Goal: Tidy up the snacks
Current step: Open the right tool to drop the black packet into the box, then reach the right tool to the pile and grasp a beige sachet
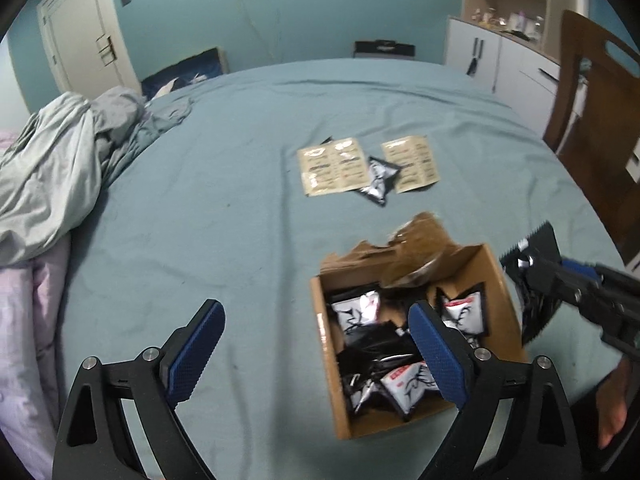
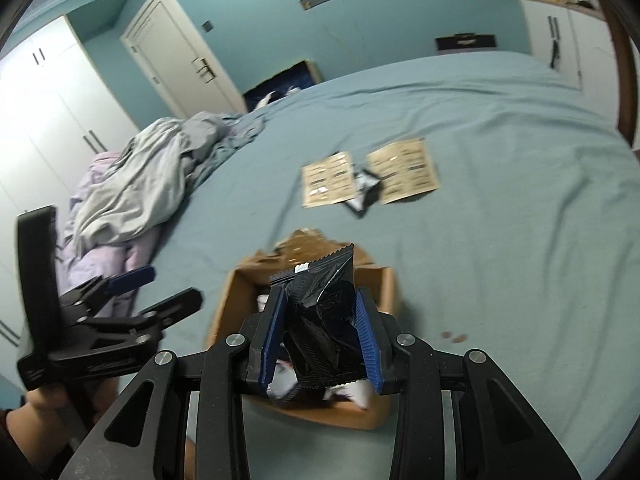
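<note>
Teal sheet (image 1: 200,220), brown box (image 1: 344,420), blk/white packets (image 1: 404,384) (tan ones (image 1: 334,166) w/ print).

One cardboard box (image 1: 492,280); two tan packets (image 1: 334,166); one black packet (image 1: 378,180) between them.

I am looking along my left gripper (image 1: 316,320), a black plastic two-finger frame with triangular cut-outs, round silver screw heads at its pivots and blue, finely textured rubber pads (image 1: 196,354) lining the fingers. My right gripper (image 2: 320,320) is showing the same black linkage, silver screws and ridged blue pads (image 2: 366,338). A dark red sleeve edge (image 2: 8,432) is peeking in behind the left hand (image 2: 40,404).
</note>
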Motion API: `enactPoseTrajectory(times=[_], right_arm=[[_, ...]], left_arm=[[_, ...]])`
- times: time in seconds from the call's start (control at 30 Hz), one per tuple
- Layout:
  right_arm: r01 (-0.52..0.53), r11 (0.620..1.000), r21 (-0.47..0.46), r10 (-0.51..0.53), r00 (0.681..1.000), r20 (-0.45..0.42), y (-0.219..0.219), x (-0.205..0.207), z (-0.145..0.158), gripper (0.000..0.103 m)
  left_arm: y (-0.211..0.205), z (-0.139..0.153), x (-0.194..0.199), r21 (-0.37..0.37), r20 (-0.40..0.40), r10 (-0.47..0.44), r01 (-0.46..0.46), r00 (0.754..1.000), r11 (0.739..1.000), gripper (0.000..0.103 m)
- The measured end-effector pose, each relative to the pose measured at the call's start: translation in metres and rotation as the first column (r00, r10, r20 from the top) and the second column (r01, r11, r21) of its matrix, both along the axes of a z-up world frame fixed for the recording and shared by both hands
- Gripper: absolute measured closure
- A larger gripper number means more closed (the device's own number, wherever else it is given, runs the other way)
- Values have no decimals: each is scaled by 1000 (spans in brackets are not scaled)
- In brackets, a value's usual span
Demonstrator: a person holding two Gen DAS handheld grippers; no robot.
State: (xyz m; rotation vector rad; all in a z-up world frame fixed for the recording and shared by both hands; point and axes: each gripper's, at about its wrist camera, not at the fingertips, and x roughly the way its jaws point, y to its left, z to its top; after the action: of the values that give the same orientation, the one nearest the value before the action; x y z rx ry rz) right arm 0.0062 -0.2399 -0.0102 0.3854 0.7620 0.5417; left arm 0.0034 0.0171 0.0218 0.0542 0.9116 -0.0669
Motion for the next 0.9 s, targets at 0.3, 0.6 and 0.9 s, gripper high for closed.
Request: enactPoseTrajectory(times=[0.3, 0.6, 0.9], right_arm=[[67, 997, 27, -67, 998, 15, 9, 1, -8, 23], [250, 967, -49, -251, 968, 3, -14, 6, -3, 21], [475, 819, -322, -391, 872, 294, 8, -16, 30, 21]], left_arm=[[2, -5, 2, 18, -16, 11, -11, 1000, 1000, 8], [-1, -3, -1, 46, -20, 10, -9, 1000, 999, 8], [-7, 4, -6, 84, 3, 5, -6, 1000, 996, 4]])
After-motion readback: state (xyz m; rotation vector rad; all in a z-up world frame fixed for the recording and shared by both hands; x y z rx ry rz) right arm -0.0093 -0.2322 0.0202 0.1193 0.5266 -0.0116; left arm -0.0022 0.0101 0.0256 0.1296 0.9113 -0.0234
